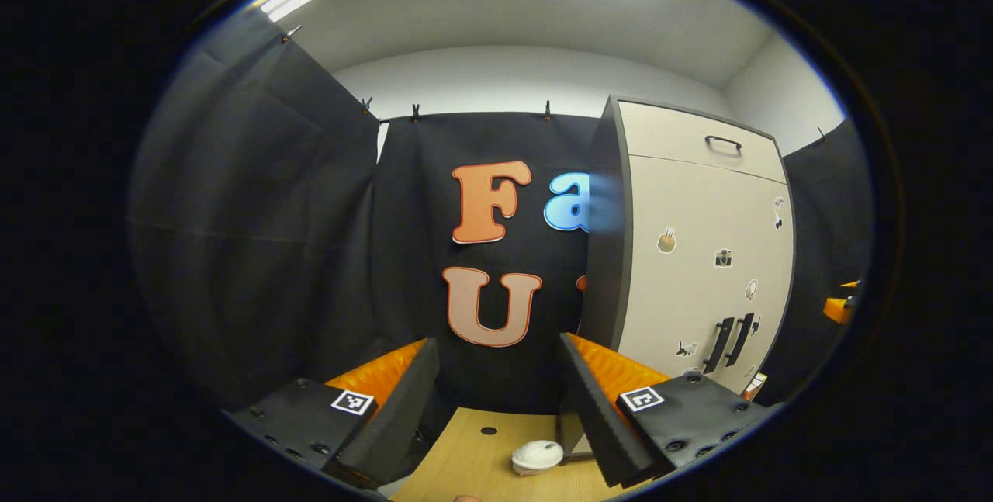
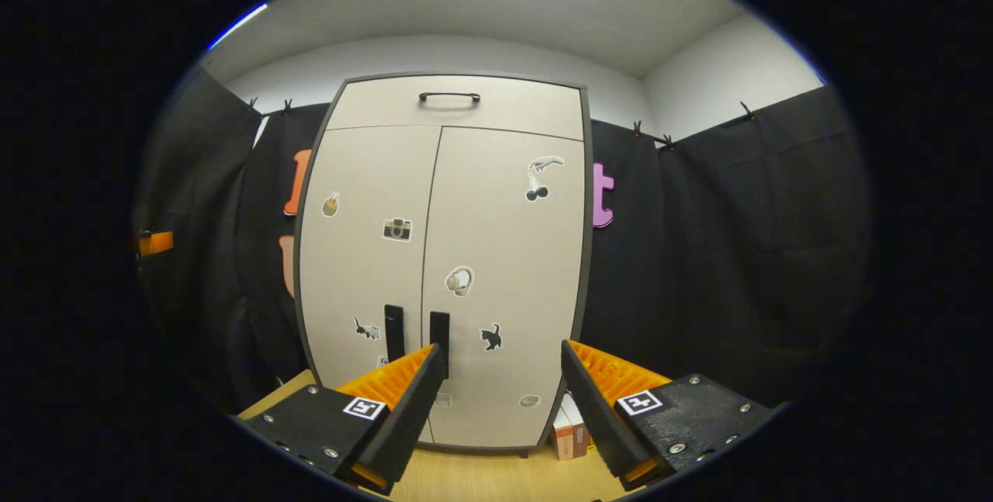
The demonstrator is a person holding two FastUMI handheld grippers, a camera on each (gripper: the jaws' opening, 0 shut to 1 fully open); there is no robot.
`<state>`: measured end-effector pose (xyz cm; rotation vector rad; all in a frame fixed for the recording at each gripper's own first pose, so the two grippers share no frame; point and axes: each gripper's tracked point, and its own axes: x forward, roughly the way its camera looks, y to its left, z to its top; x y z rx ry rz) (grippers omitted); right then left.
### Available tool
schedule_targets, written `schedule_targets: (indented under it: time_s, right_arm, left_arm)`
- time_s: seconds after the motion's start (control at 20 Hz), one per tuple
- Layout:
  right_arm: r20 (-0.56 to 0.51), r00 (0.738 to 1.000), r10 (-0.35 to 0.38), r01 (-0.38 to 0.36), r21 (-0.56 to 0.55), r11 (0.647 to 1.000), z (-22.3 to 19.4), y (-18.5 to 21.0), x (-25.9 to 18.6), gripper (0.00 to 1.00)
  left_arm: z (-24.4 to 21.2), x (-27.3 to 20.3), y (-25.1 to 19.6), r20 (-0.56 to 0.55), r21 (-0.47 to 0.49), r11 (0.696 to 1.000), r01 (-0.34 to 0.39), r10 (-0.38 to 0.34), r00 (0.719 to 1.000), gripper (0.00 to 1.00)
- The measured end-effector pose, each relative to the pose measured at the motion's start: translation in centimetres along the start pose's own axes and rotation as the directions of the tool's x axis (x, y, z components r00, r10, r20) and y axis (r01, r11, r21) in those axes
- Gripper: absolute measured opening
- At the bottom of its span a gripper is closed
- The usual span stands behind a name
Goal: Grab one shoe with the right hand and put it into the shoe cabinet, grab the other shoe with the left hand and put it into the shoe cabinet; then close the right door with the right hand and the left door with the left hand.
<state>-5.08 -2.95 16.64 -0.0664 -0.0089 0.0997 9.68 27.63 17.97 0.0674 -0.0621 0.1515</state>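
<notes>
The shoe cabinet (image 2: 442, 269) stands upright on the wooden table (image 2: 465, 479), tall axis vertical, both doors closed with their black handles (image 2: 417, 331) meeting at the centre seam. The right gripper (image 2: 503, 393) faces its front with jaws spread wide, gripping nothing. The left gripper (image 1: 499, 397), also wide open and empty, sees the cabinet to its right, with a small white object (image 1: 537, 455) lying on the table below.

Right gripper view squarely facing shoe cabinet (image 2: 442, 254), left gripper view perhaps oblique, cabinet shared
</notes>
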Motion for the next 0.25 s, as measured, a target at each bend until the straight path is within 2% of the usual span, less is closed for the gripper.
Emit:
schedule_targets:
  time_s: [0.05, 0.1, 0.15, 0.25]
  right_arm:
    - [0.008, 1.0, -0.001, 0.001, -0.009, 1.0, 0.32, 0.27, 0.02, 0.93]
    - [0.016, 1.0, 0.001, -0.001, -0.016, 1.0, 0.54, 0.52, 0.06, 0.97]
    - [0.023, 1.0, 0.003, -0.003, -0.016, 1.0, 0.75, 0.78, 0.21, 0.93]
    - [0.027, 1.0, 0.014, -0.014, -0.008, 1.0, 1.0, 1.22, 0.46, 0.93]
  left_arm:
    - [-0.11, 0.06, 0.18, 0.0, 0.005, 1.0, -0.007, 0.007, 1.0, 0.99]
    - [-0.28, -0.14, 0.25, -0.001, 0.002, 1.0, -0.007, 0.007, 1.0, 0.99]
    - [-0.35, -0.3, 0.04, -0.003, -0.016, 1.0, 0.002, -0.002, 1.0, 0.99]
    - [0.03, -0.59, 0.05, -0.002, -0.052, 0.999, -0.001, 0.001, 1.0, 0.99]
